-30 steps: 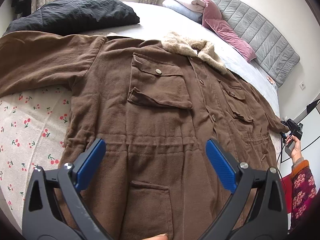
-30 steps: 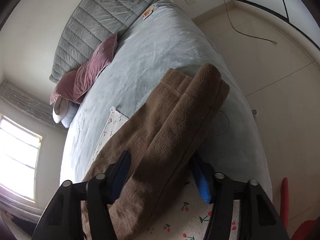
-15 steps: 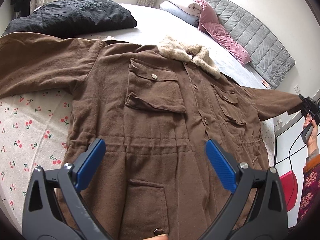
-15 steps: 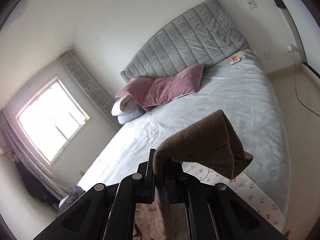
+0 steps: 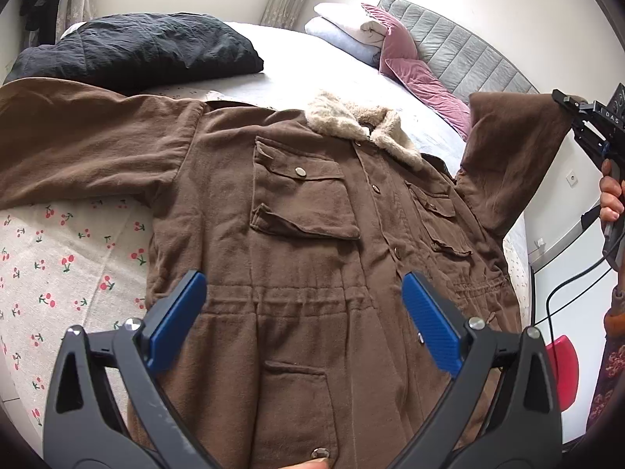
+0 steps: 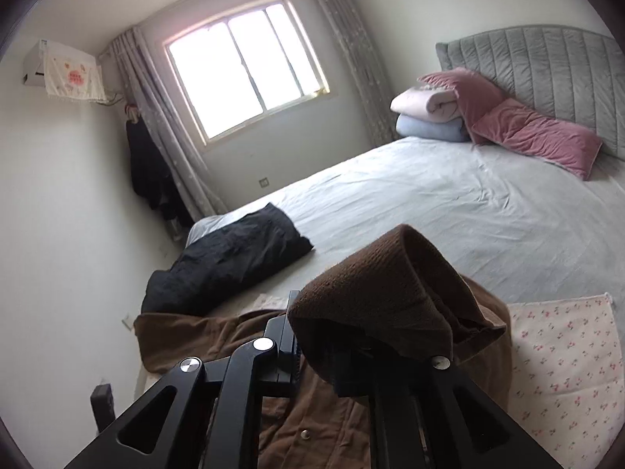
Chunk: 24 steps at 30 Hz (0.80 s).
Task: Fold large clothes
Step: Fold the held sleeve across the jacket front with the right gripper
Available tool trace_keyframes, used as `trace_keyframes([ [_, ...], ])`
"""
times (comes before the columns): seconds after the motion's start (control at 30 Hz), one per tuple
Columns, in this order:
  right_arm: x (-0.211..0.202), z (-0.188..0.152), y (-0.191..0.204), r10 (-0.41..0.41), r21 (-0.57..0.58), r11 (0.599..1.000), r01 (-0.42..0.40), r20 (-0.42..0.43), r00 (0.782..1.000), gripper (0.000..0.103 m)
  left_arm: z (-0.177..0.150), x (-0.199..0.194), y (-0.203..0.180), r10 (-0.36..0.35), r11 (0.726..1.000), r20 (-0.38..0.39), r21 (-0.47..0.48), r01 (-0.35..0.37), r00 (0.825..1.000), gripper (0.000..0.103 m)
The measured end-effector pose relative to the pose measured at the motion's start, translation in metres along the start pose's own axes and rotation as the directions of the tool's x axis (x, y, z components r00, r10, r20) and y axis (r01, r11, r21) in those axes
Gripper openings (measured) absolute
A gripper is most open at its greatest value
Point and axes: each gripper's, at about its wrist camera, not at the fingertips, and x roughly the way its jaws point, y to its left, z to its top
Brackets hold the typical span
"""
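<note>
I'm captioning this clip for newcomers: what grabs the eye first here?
A big brown button-front coat with a fuzzy beige collar lies spread across the bed. The right claw is shut on the coat's ribbed brown sleeve cuff, lifting it, while the open left claw hovers over the waist.

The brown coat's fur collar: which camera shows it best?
The left wrist view. There the fur collar lies in full sight at the top of the brown coat, above the open left gripper. In the right wrist view, the sleeve cuff clamped in the right gripper blocks it.
</note>
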Motion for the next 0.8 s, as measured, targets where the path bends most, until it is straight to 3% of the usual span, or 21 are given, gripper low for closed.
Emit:
trace_keyframes([
  [0.07,0.030,-0.012,0.015,0.061,0.010,0.998,-0.060,-0.137,0.989,0.040,0.003,0.001,0.006,0.014,1.000,0.002,-0.010,-0.014,1.000,0.100],
  [0.17,0.044,-0.027,0.024,0.071,-0.018,0.997,-0.076,-0.209,0.975,0.044,0.005,0.003,0.016,0.038,0.998,-0.004,-0.043,-0.038,0.999,0.100],
  [0.23,0.043,-0.036,0.021,0.057,-0.019,0.998,-0.062,-0.216,0.975,0.047,0.006,0.003,0.020,0.034,0.997,-0.020,-0.062,-0.036,0.999,0.100],
  [0.37,0.020,-0.039,-0.009,0.086,0.032,0.996,-0.082,-0.181,0.980,0.065,0.011,0.001,0.016,0.001,0.999,-0.030,-0.051,-0.003,1.000,0.100],
  [0.43,0.003,-0.031,-0.018,0.105,0.028,0.994,-0.102,-0.170,0.980,0.068,0.016,0.004,0.011,-0.014,0.999,-0.023,-0.042,0.013,1.000,0.100],
  [0.57,-0.012,-0.025,-0.028,0.004,-0.051,0.999,-0.011,-0.140,0.990,0.076,0.031,0.027,-0.008,-0.042,0.999,-0.091,-0.026,0.040,0.995,0.100],
  [0.7,0.001,-0.032,-0.070,-0.047,0.029,0.998,0.052,-0.140,0.989,0.077,0.045,0.060,-0.050,-0.041,0.996,-0.170,0.077,0.055,0.985,0.100],
  [0.8,0.014,-0.045,-0.113,-0.072,0.133,0.987,0.092,-0.147,0.986,0.077,0.038,0.082,-0.099,-0.057,0.968,-0.189,0.231,0.101,0.980,0.100],
])
